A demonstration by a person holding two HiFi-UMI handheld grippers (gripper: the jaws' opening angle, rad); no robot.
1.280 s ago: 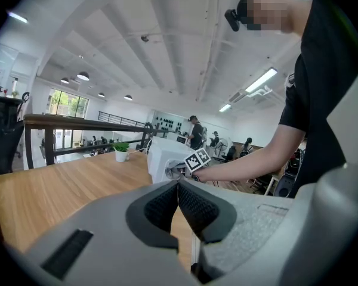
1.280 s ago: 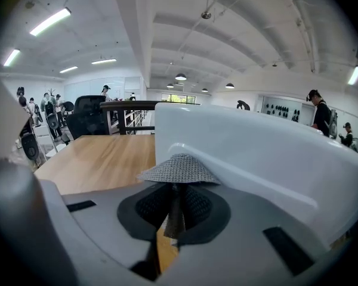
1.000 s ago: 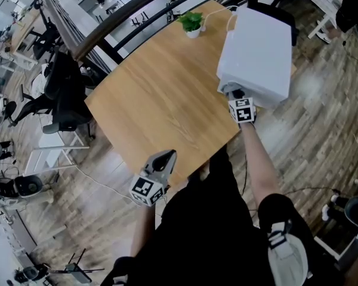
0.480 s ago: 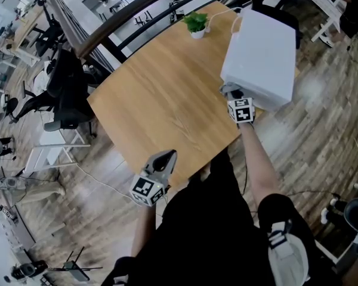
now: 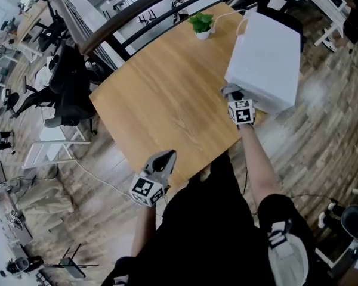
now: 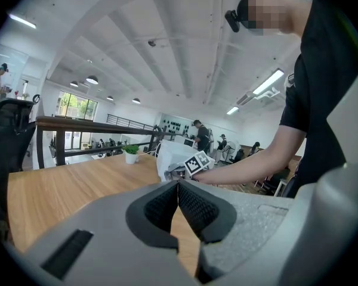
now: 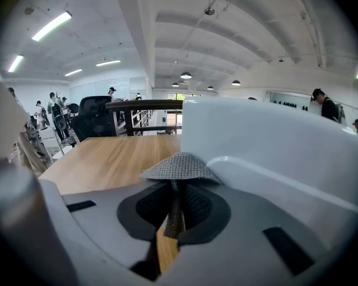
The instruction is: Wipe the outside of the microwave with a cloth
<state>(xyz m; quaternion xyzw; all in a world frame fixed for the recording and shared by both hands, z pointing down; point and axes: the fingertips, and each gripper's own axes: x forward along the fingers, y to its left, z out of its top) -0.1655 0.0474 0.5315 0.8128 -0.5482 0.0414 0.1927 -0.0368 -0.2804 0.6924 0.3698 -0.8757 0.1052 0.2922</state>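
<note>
A white microwave [image 5: 265, 55] stands at the far right end of the wooden table [image 5: 167, 106]. My right gripper [image 5: 232, 94] is shut on a grey cloth [image 7: 178, 167] and holds it against the near side of the microwave [image 7: 274, 142]. The cloth [image 5: 230, 90] shows as a small grey patch at the microwave's lower edge in the head view. My left gripper [image 5: 163, 159] hangs at the table's near edge, shut with nothing between its jaws. From the left gripper view, the microwave [image 6: 176, 157] and the right gripper's marker cube [image 6: 197, 162] appear beyond the left gripper [image 6: 178, 186].
A small potted plant [image 5: 201, 24] sits at the table's far corner, with a white cable [image 5: 227, 16] running from it toward the microwave. A dark railing [image 5: 137, 8] borders the table's far side. Black office chairs [image 5: 68, 94] stand to the left on the wood floor.
The right gripper with the cloth stays against the microwave's near side, shifting only slightly. The head view has drifted a little. The left gripper has not moved.
</note>
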